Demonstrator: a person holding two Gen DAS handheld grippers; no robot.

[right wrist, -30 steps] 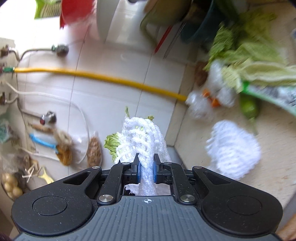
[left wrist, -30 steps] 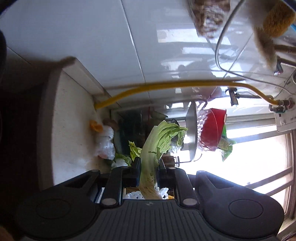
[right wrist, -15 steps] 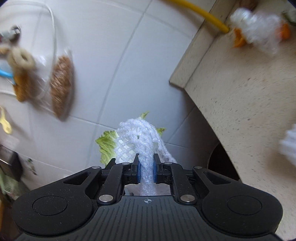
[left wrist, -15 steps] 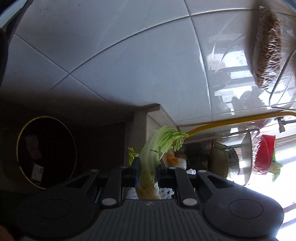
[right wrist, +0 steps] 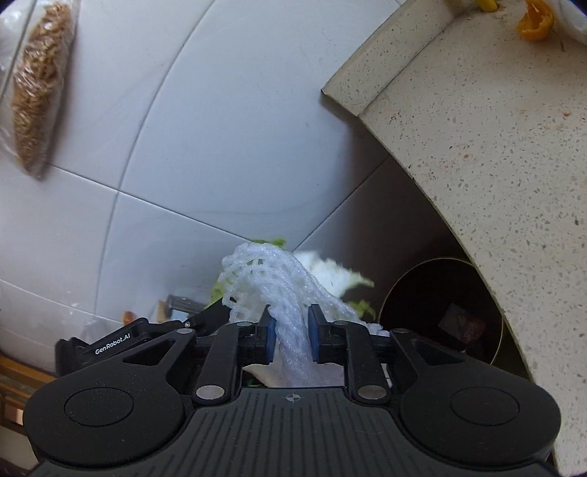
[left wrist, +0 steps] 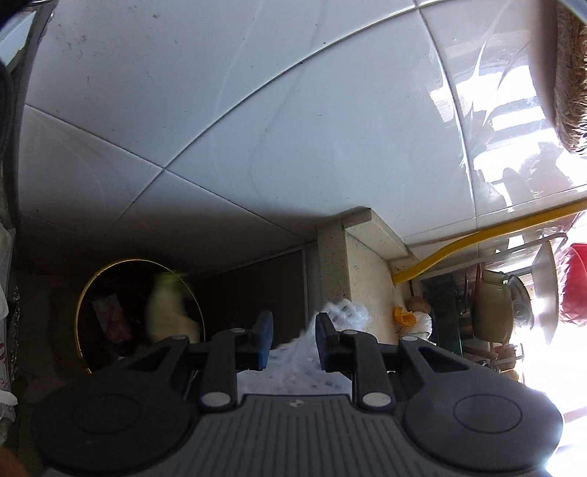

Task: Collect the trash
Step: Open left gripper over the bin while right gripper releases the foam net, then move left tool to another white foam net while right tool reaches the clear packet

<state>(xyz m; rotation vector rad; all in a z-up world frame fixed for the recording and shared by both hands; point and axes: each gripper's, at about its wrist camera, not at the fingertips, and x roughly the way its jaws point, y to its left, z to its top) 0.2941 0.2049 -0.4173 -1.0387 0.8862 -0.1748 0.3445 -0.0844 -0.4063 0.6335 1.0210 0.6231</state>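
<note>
My left gripper (left wrist: pixel 291 339) has just been opening and nothing sits between its blue pads now; the cabbage leaf (left wrist: pixel 167 312) it let go of shows as a pale blur at the mouth of the dark, yellow-rimmed trash bin (left wrist: pixel 82 312) on the floor below the countertop's end. I judge that piece is as good as delivered.

My right gripper (right wrist: pixel 291 335) has also just been opening. The white foam net (right wrist: pixel 271 282) hangs between its pads, but they stand slightly off it, so I judge it is slipping free rather than held. The same bin lies ahead and below, under the curved edge of the speckled countertop (right wrist: pixel 477 146).

So one piece is going in and one is about to follow. Left to collect, as far as I can see: one orange peel (right wrist: pixel 533 18) and a white crumpled wrapper beside it at the countertop's back corner, near the yellow hose (left wrist: pixel 477 238). Count: one bin, one leaf, one foam net, one peel.
</note>
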